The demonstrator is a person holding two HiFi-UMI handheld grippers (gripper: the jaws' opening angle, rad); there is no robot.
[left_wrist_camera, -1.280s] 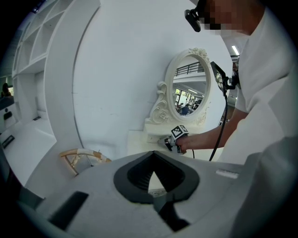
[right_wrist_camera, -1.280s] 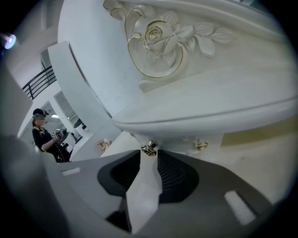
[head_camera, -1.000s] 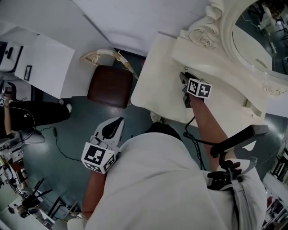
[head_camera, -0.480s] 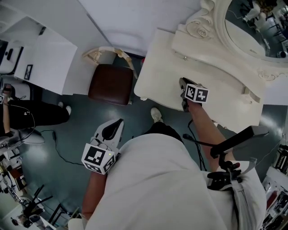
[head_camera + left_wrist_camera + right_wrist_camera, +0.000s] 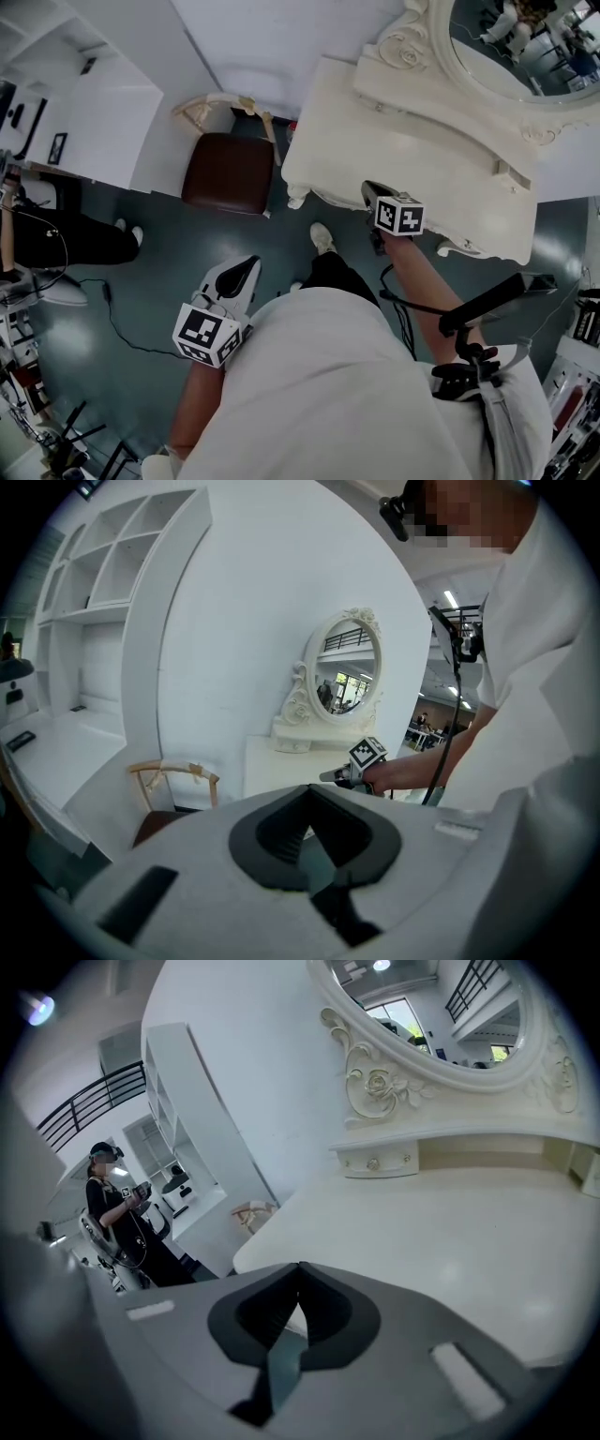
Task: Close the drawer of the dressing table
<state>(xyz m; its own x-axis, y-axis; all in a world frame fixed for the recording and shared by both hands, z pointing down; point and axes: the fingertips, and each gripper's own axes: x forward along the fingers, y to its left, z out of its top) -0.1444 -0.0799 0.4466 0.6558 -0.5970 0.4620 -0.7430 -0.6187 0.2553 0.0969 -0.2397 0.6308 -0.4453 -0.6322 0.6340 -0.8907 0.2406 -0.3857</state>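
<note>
Small knobbed drawer (image 5: 375, 1162), upper centre under the mirror (image 5: 441, 1016), looks flush. Right tool (image 5: 370, 189) over the bench (image 5: 422, 150) front edge, jaws just closed on nothing; left tool (image 5: 246, 268) lower left, pinched empty. Risk: drawer only part-seated and left unchecked, or right tool clipping that edge.
</note>
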